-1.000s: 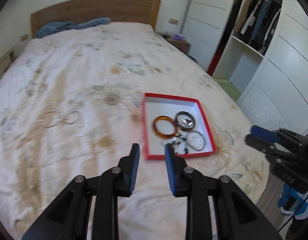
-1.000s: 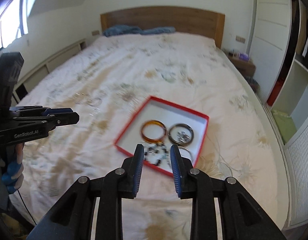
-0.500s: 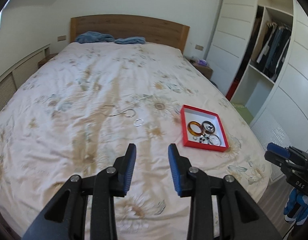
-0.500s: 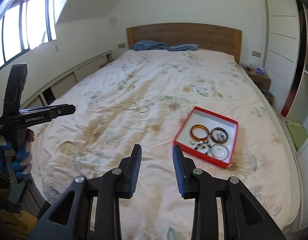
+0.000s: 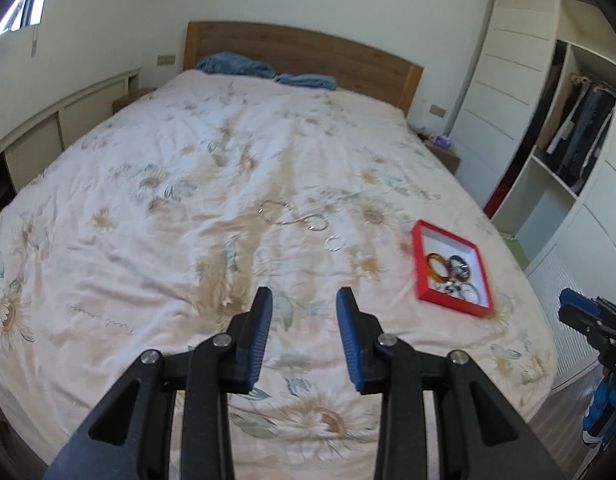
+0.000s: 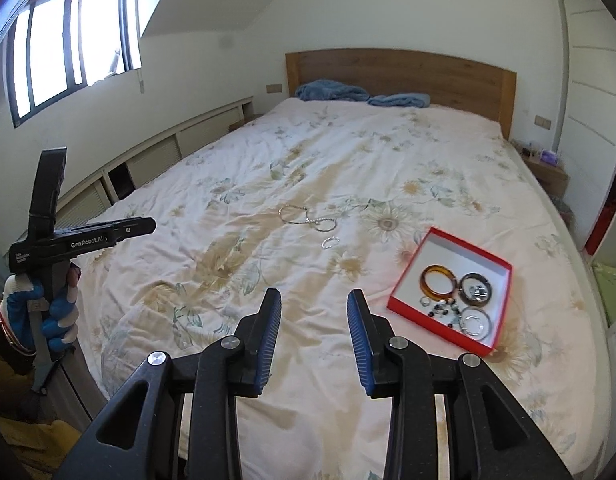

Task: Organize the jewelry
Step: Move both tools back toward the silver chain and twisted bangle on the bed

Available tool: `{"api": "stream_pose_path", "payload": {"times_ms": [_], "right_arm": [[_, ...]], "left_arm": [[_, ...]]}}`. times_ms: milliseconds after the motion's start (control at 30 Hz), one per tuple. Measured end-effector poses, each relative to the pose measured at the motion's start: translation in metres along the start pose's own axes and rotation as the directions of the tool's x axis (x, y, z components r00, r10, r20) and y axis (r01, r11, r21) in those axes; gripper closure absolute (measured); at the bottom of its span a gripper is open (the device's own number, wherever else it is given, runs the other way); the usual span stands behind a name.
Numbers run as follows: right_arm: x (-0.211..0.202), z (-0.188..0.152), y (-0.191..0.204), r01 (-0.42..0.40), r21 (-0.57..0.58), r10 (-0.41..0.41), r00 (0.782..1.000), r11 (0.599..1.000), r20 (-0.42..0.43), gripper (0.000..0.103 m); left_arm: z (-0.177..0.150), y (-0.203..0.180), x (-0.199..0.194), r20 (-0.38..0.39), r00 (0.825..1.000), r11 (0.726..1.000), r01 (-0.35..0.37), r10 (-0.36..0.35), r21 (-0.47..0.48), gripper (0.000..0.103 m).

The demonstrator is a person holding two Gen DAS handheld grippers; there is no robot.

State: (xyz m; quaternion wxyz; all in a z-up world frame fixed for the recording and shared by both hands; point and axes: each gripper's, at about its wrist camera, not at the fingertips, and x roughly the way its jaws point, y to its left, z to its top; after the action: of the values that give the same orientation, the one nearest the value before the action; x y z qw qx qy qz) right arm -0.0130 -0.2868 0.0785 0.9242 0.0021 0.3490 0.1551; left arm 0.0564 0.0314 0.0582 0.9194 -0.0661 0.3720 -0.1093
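A red box (image 5: 420, 260) (image 6: 504, 300) with a white inside lies on the bed's right side. It holds an amber bangle (image 6: 438, 281), a dark bangle (image 6: 475, 289), a silver bracelet (image 6: 475, 323) and small beaded pieces. A thin chain (image 6: 294, 215) (image 5: 274, 213), a silver ring-shaped piece (image 6: 326, 224) (image 5: 318, 224) and a small bracelet (image 6: 329, 242) (image 5: 334, 243) lie loose on the quilt, left of the box. My left gripper (image 5: 304, 320) and right gripper (image 6: 314, 320) are open, empty, held high over the bed's foot.
The floral quilt (image 6: 348, 168) covers a wide bed with a wooden headboard (image 6: 400, 70) and blue pillows (image 6: 332, 92). A wardrobe (image 5: 568, 128) stands to the right, low cabinets (image 6: 168, 152) along the left wall. The left gripper also shows in the right wrist view (image 6: 140, 227).
Both grippers have pulled back and up from the red box, so the whole bed now shows. Both stay open and empty. The jewelry has not moved.
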Motion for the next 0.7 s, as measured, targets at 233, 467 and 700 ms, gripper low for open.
{"api": "stream_pose_path", "payload": {"times_ms": [233,467,700], "right_arm": [[0.091,0.016,-0.019,-0.058,0.042,0.061,0.995,0.997,-0.081,0.069],[0.177,0.038,-0.038,-0.106,0.051,0.113,0.983,0.993,-0.145,0.069],[0.258,0.055,-0.056,-0.135,0.070,0.146,0.971,0.988,-0.188,0.069]], "left_arm": [[0.015,0.023,0.083,-0.103,0.995,0.999,-0.004,-0.001,-0.043,0.071],[0.037,0.029,0.174,-0.180,0.983,0.995,0.013,-0.031,-0.101,0.071],[0.064,0.028,0.259,-0.217,0.975,0.994,0.031,-0.053,-0.105,0.071]]}}
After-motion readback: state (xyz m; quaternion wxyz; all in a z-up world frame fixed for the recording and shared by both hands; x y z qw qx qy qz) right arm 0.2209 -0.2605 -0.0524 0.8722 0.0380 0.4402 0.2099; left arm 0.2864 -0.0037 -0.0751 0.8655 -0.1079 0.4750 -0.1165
